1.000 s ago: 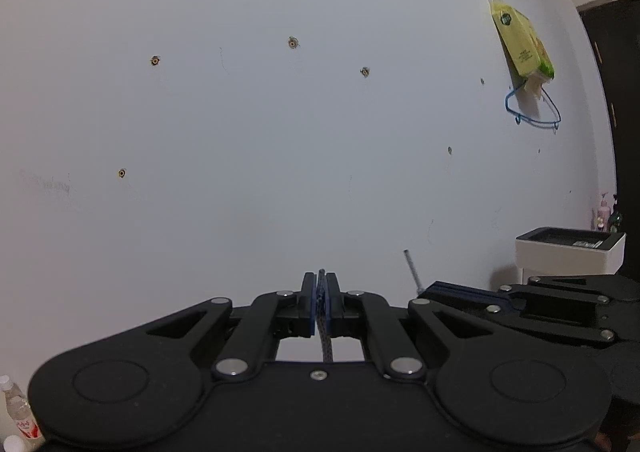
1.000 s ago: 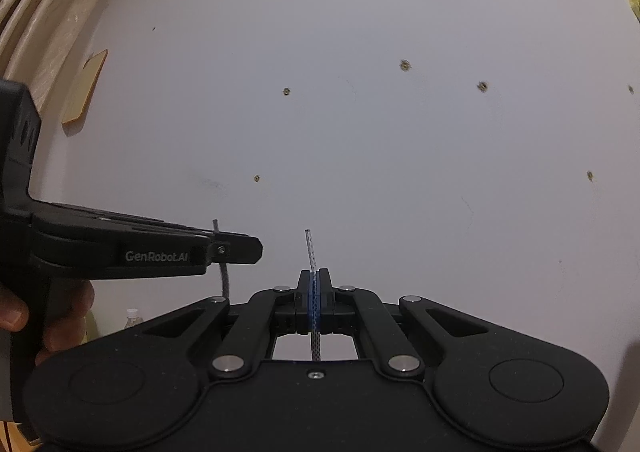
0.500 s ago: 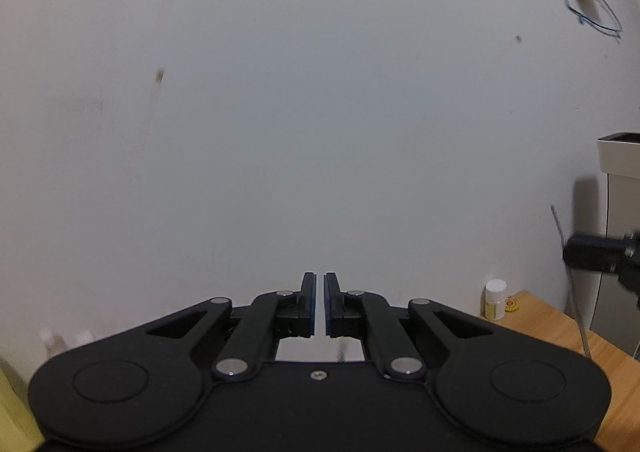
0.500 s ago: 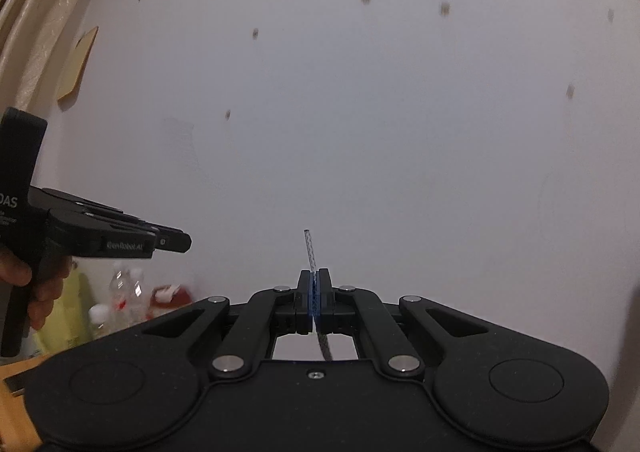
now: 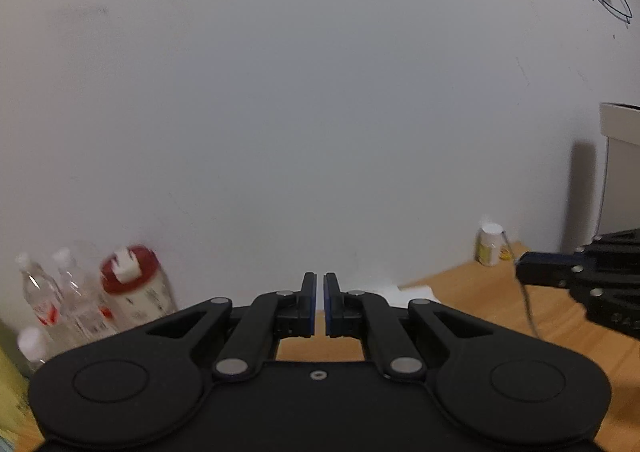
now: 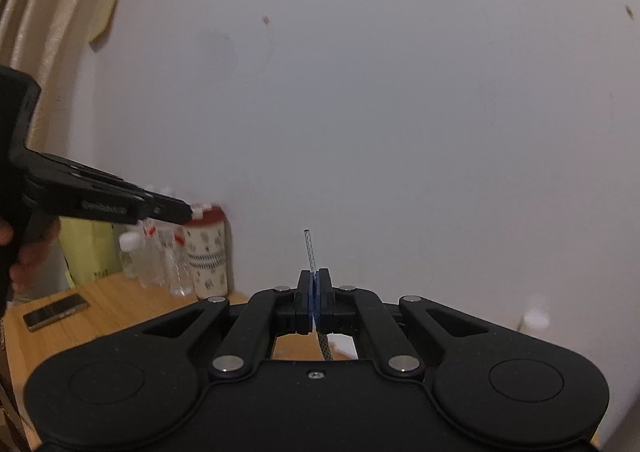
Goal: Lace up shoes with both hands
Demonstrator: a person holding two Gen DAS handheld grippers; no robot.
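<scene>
Left tool (image 5: 319, 304): pads slightly parted, nothing between them.
Right tool (image 6: 314, 302): pinching the shoelace (image 6: 310, 250) just below its stiff tip, which stands above the pads.
Lace run: the rest drops under the tool toward the worktop (image 5: 500, 304); no slack visible.
Shoe: not in either view, so the eyelet state cannot be judged.
Risk: the short pinched end could slip out if the cord is tugged.
Risk: both tools face the wall, so aiming at an eyelet would be blind.
</scene>
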